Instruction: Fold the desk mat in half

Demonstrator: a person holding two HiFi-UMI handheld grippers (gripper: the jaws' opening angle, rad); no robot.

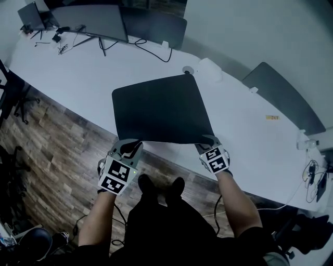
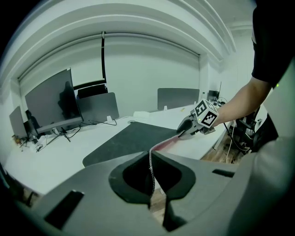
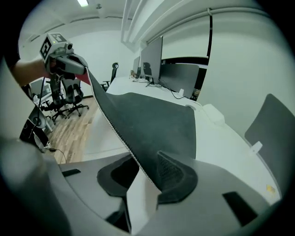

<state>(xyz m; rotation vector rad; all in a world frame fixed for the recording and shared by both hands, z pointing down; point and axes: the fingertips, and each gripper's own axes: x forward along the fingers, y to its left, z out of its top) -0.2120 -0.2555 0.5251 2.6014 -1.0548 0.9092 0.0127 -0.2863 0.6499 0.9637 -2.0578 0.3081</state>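
A black desk mat (image 1: 161,109) lies on the white desk (image 1: 73,78), with its near edge lifted off the desk's front edge. My left gripper (image 1: 130,147) is shut on the mat's near left corner; in the left gripper view the stitched edge runs up between the closed jaws (image 2: 151,159). My right gripper (image 1: 208,141) is at the near right corner. In the right gripper view the mat (image 3: 152,124) passes between the jaws (image 3: 143,168) and lies against the right pad, with a gap to the left pad. The left gripper (image 3: 64,60) holds its corner higher.
Two dark monitors (image 1: 88,21) (image 1: 156,26) and a laptop (image 1: 31,15) stand at the desk's far edge with cables. A grey panel (image 1: 283,101) sits at the right, a white object (image 1: 209,67) just beyond the mat. Wood floor and office chairs (image 3: 69,99) lie on the left.
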